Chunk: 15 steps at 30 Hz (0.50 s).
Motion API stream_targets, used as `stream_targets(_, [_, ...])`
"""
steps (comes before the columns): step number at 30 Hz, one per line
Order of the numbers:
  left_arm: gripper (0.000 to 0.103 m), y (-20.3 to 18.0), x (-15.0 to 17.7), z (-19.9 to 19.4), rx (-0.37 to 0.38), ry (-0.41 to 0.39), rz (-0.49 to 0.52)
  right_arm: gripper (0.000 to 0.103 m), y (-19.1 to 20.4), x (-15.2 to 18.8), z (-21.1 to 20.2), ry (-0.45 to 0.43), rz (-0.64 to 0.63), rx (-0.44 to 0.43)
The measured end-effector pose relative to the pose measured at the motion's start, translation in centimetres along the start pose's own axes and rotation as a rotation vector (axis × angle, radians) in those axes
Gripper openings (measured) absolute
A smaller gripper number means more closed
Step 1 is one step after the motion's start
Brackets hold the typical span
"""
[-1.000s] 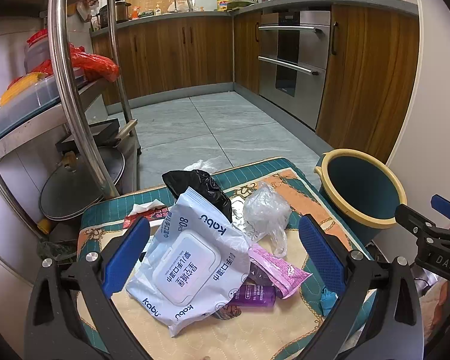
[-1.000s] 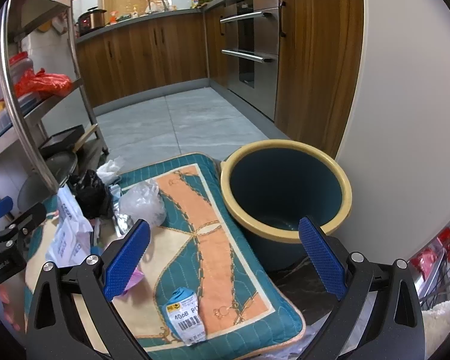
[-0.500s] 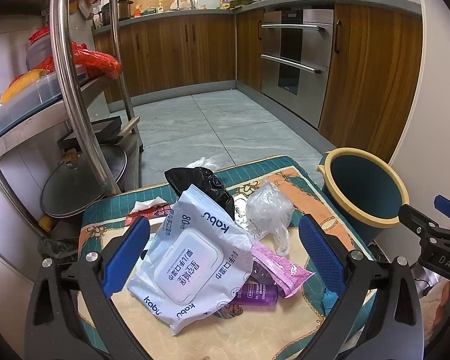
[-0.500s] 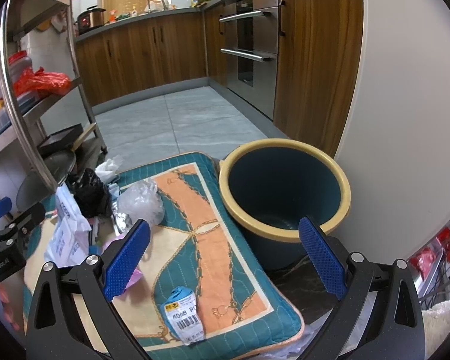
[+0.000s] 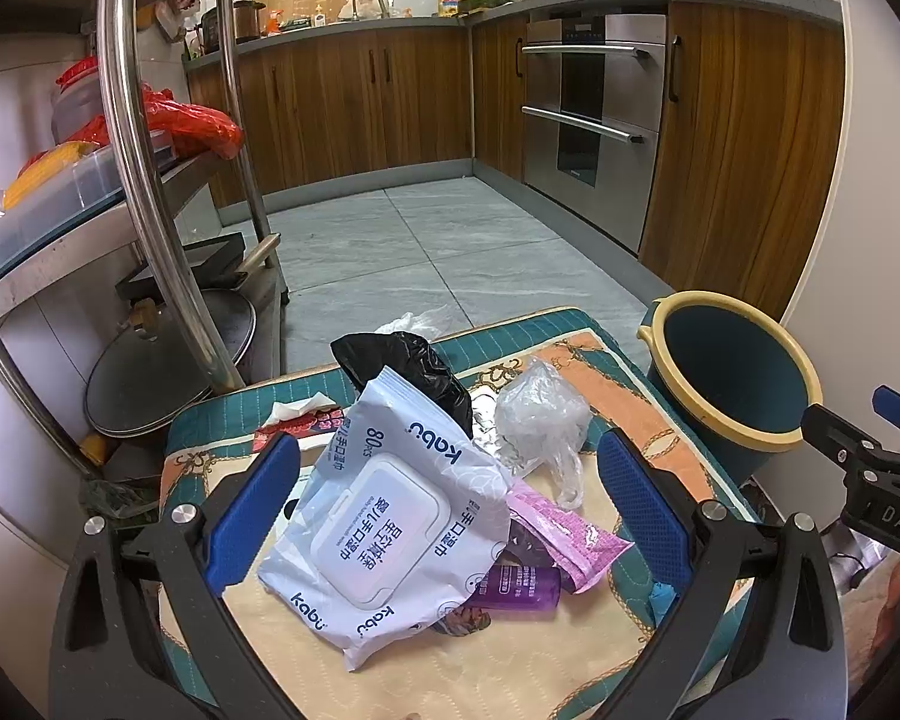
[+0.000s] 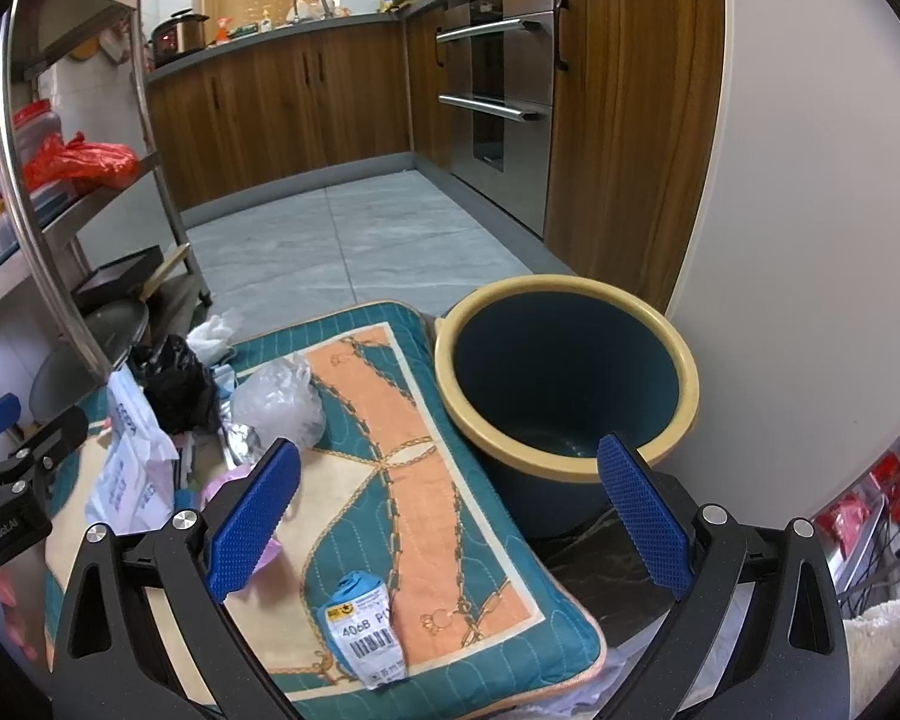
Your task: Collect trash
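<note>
Trash lies on a teal and orange mat (image 5: 606,360) (image 6: 414,480). A white wet-wipe pack (image 5: 390,534) sits between the fingers of my open left gripper (image 5: 450,516). Behind it are a black bag (image 5: 414,372), a clear plastic bag (image 5: 540,420), a pink wrapper (image 5: 570,540) and a purple bottle (image 5: 516,588). A teal bin with a yellow rim (image 6: 570,384) (image 5: 732,372) stands right of the mat. My open, empty right gripper (image 6: 450,516) hovers over the mat's right part, near a blue labelled packet (image 6: 363,630).
A steel rack (image 5: 150,192) with pot lids, boxes and a red bag stands on the left. Wooden cabinets and an oven (image 5: 588,114) line the far side. A white wall (image 6: 810,180) is right of the bin. A white tissue (image 6: 210,330) lies at the mat's far edge.
Both views have shifted only slightly; the left gripper has crept a little forward over the wipe pack. Both grippers stay open.
</note>
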<state>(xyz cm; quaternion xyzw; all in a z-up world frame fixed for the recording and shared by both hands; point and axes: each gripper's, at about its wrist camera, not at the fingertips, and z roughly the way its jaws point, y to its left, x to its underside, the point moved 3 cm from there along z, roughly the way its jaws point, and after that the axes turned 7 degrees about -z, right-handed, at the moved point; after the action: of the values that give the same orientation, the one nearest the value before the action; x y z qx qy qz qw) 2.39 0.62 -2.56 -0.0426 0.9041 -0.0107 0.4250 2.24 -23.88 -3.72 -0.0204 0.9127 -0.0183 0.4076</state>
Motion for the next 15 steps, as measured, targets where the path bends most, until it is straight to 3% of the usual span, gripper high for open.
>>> stream_targets(15, [0.098,-0.32,0.08,0.12,-0.01,0.004,0.011,0.098,-0.24,0.09,0.09,0.003,0.001,0.003])
